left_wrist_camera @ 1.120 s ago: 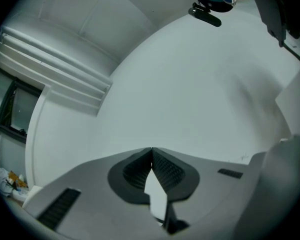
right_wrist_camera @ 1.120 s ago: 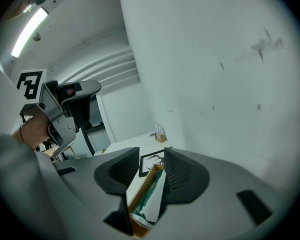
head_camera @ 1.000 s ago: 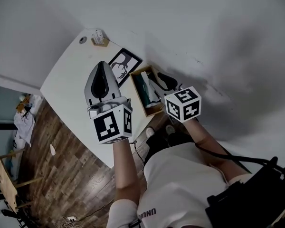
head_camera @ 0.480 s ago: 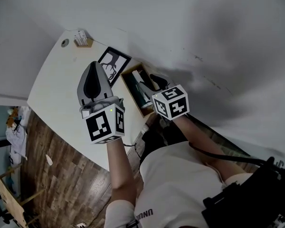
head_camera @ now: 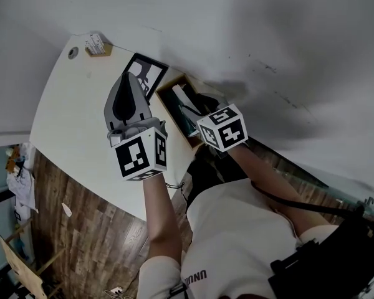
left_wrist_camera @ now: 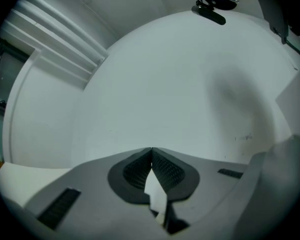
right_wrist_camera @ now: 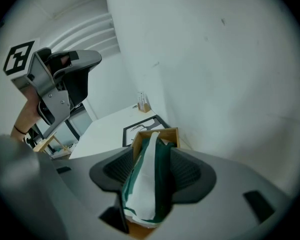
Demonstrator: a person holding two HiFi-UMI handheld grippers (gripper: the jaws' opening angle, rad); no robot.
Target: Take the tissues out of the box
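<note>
Since a second ago, jaws of the right gripper [right_wrist_camera: 154, 156] have been spreading. They are now released, straddling the green-and-white tissue pack [right_wrist_camera: 142, 189] in the open wooden box [right_wrist_camera: 157, 132] at the white table's [head_camera: 75, 123] wall-side edge. Box's near end hidden behind jaws. Left gripper [left_wrist_camera: 151, 151] clenched tip to tip.

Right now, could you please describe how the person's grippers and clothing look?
Left gripper and right gripper: grey shells, dark ribbed fingers, white cubes with black square markers. A black cable trails the right one. The shirt is white, short-sleeved.
</note>
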